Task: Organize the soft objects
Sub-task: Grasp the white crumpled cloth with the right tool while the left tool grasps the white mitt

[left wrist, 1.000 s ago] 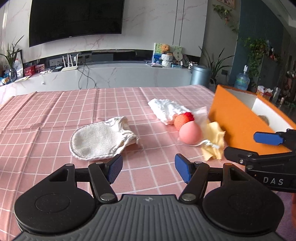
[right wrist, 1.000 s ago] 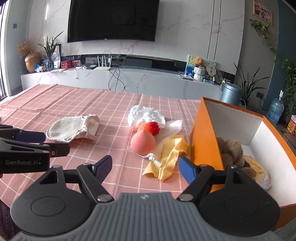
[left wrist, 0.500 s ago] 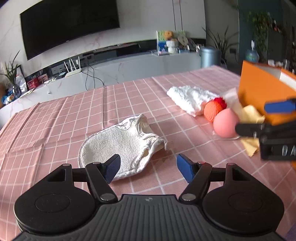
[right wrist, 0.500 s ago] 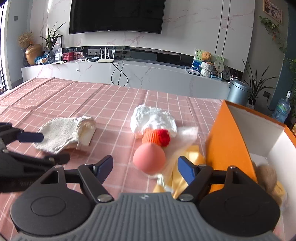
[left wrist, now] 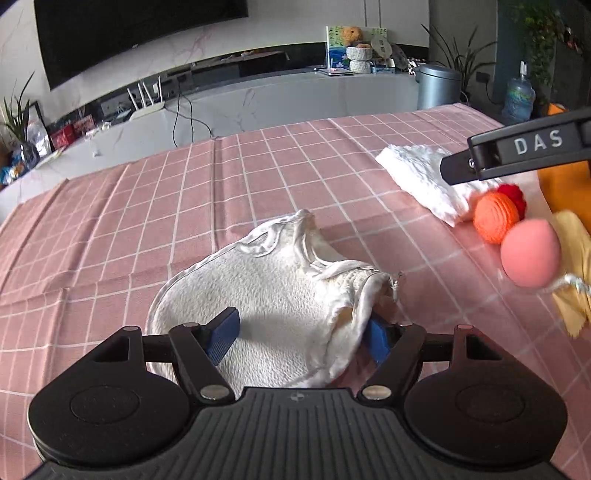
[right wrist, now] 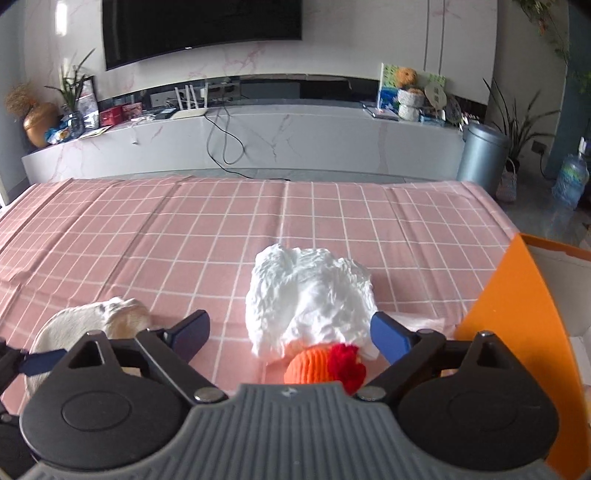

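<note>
Only on left wrist view: pink ball (left wrist: 530, 253) (both jaws apart, right's opening).

Black television (right wrist: 201, 27) on marble wall above long white console (right wrist: 240, 144); white router (right wrist: 190, 110) on console below screen, gold vase (right wrist: 38, 123) at console's left end, plush toys (right wrist: 408, 94) toward right end, grey bin (right wrist: 482, 158) and water bottle (right wrist: 570, 179) beyond right end

1. Left wrist cam sits low behind its left gripper (left wrist: 301, 334), angled down, right over the cream cloth (left wrist: 273, 295).
2. Right wrist cam looks past the right gripper (right wrist: 291, 332) at the white towel (right wrist: 310, 295).
3. Both share the towel, the orange knit ball (right wrist: 314, 367) and the pink tablecloth (left wrist: 110, 221), facing the TV wall.
</note>
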A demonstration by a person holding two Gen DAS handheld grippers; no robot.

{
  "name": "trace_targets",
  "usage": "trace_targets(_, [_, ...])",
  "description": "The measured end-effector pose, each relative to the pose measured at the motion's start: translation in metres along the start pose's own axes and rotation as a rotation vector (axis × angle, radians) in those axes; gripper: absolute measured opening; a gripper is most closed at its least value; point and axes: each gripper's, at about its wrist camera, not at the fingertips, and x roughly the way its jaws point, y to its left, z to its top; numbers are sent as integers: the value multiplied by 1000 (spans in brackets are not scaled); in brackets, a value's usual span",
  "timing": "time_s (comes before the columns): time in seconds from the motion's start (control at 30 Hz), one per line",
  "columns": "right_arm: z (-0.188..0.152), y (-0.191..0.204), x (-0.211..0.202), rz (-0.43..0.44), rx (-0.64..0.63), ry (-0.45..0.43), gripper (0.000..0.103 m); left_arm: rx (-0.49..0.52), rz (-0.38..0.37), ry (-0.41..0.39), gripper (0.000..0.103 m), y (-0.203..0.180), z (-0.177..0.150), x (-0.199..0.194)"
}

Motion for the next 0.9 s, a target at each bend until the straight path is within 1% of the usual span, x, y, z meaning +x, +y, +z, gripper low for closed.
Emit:
trace_targets(0.03, [3, 0, 7, -9, 16, 11, 92, -5, -4, -2, 78, 1, 3, 3])
trace_targets(0.1, [9, 0, 19, -4, 40, 20, 92, -1, -13, -4, 68, 1, 10, 7])
trace_targets(0.27, [16, 4, 42, -27, 64, 31, 90, -19, -21, -11, 57, 2, 20, 16])
trace_targets(0.37, [17, 3, 55, -21, 89, 58, 82, -21, -17, -11, 50, 0, 22, 18])
trace_targets(0.43, [16, 2, 63, -29, 83, 78, 75, -23, -16, -10, 48, 0, 22, 17])
trace_targets(0.5, [14, 1, 68, -30, 79, 100, 72, -22, -17, -13, 44, -2, 22, 16])
trace_targets(0.57, [11, 2, 67, -40, 63, 96, 65, -24, -15, -11, 40, -2, 22, 15])
trace_targets(0.63, [9, 3, 64, -32, 49, 96, 51, -31, -14, -9, 36, -2, 23, 15])
trace_targets(0.7, [7, 4, 59, -12, 41, 98, 41, -41, -19, -7, 30, -2, 22, 12])
trace_targets(0.8, [2, 4, 52, 8, 43, 107, 36, -63, -29, -1, 23, -2, 18, 6])
trace_targets(0.83, [-1, 4, 48, 26, 48, 114, 35, -74, -34, 1, 22, -2, 16, 4])
trace_targets(0.9, [-7, 9, 40, 60, 31, 123, 33, -89, -42, 4, 17, -3, 12, -1])
